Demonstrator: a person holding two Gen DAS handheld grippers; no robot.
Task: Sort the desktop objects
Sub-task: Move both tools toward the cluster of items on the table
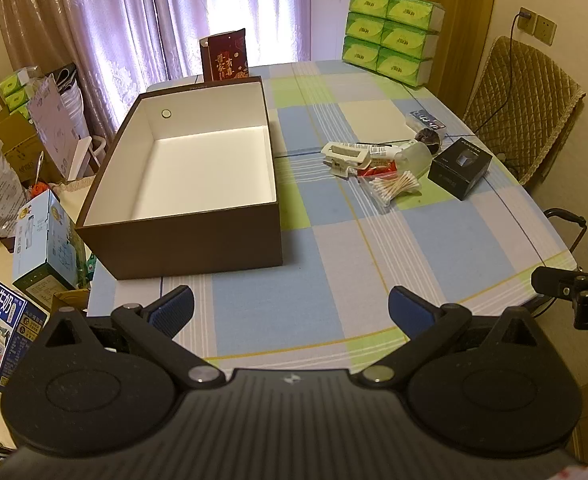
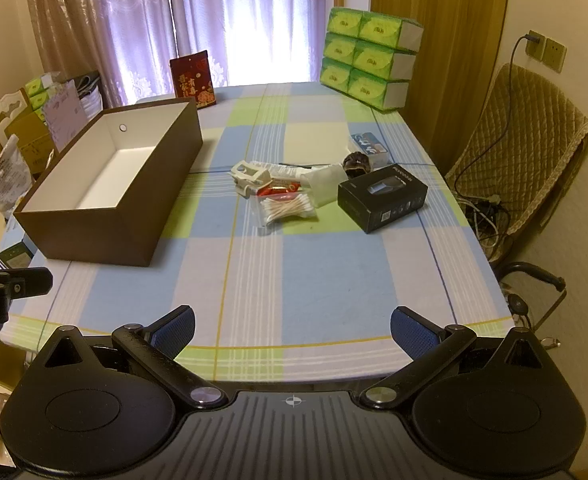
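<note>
Ahead of our spread, empty right gripper [image 2: 292,330], right of the brown box [image 2: 106,188], lies the black carton [image 2: 381,196]: stiff, light, we judge; pinch its long sides. Our left gripper [image 1: 290,310] is spread too.

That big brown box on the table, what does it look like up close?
The brown box looks like stiff cardboard: dark brown outside, plain white inside, with a small round metal stud on its far inner wall. It is lidless, upright and empty, resting flat on the checked tablecloth. Nothing else touches it; the red card stands behind it.
</note>
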